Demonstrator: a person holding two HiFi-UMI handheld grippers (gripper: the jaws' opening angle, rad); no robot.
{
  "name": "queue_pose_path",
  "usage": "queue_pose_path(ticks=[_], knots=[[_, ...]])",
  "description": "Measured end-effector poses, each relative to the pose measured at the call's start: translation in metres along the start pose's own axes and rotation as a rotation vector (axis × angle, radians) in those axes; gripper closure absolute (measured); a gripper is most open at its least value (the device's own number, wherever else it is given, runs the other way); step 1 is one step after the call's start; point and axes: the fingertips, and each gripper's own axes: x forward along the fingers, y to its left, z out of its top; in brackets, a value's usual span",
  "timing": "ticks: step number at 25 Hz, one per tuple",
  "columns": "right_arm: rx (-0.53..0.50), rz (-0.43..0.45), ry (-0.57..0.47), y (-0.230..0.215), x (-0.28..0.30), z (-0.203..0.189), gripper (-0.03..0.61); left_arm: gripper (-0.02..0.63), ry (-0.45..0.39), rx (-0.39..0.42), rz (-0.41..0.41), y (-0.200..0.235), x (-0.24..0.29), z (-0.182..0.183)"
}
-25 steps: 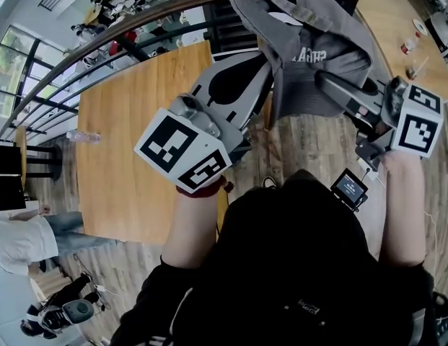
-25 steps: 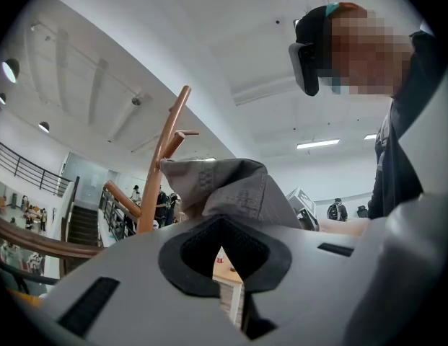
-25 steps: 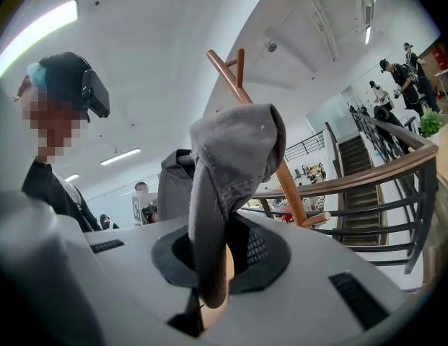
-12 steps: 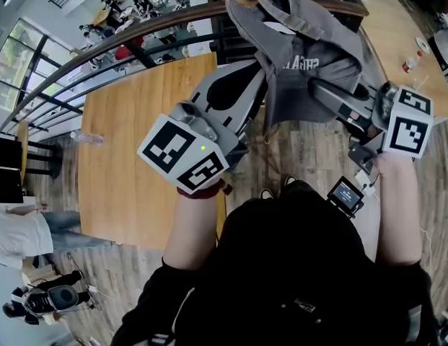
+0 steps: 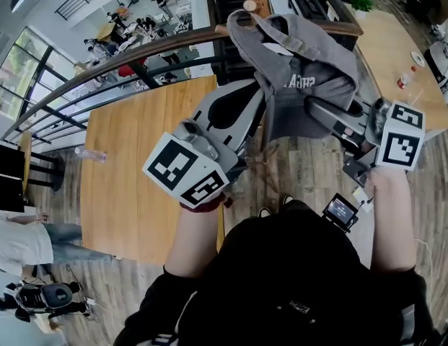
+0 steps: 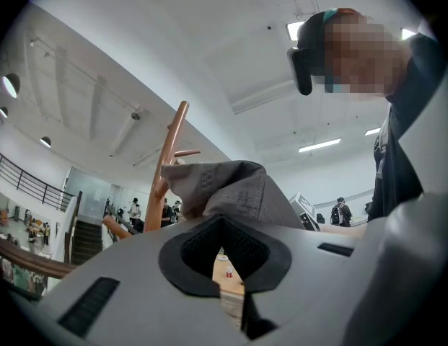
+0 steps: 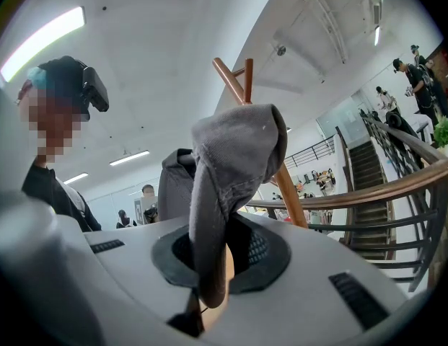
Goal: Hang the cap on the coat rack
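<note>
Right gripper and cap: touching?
Touching. The right gripper is clamped on the cap: the right gripper view shows the grey fabric edge running down between its closed jaws.

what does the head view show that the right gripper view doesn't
Only the head view: a plastic bottle lying on the wooden table, and a small screen near the right hand. Only the right gripper view: the brim of the grey cap pinched between the right gripper's jaws, and a ceiling light strip. Both: the grey cap, the wooden coat rack and the curved railing.
</note>
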Motion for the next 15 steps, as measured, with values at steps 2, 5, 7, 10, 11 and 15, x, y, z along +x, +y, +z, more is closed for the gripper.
queue_pose_path(ticks=[2,5,7,10,11,15], knots=[[-0.013,0.006,-0.003,0.004,0.0,0.002,0.537,0.611,-0.007,0.014,-0.003,-0.003,-0.002,0.004],[-0.024,0.031,-0.002,0.009,0.001,0.003,0.537,0.611,-0.012,0.04,-0.004,-0.007,-0.005,0.009],[-0.021,0.054,0.0,0.01,0.002,0.002,0.537,0.611,-0.013,0.046,0.001,-0.008,-0.007,0.009],[-0.028,0.061,-0.01,0.014,0.0,0.006,0.537,0.611,-0.026,0.049,0.0,-0.009,-0.007,0.013],[-0.03,0.061,-0.016,0.016,0.0,0.008,0.537,0.611,-0.032,0.052,-0.003,-0.01,-0.007,0.016],[-0.023,0.065,-0.04,0.02,0.0,0.01,0.537,0.611,-0.053,0.065,-0.016,-0.011,-0.008,0.022]])
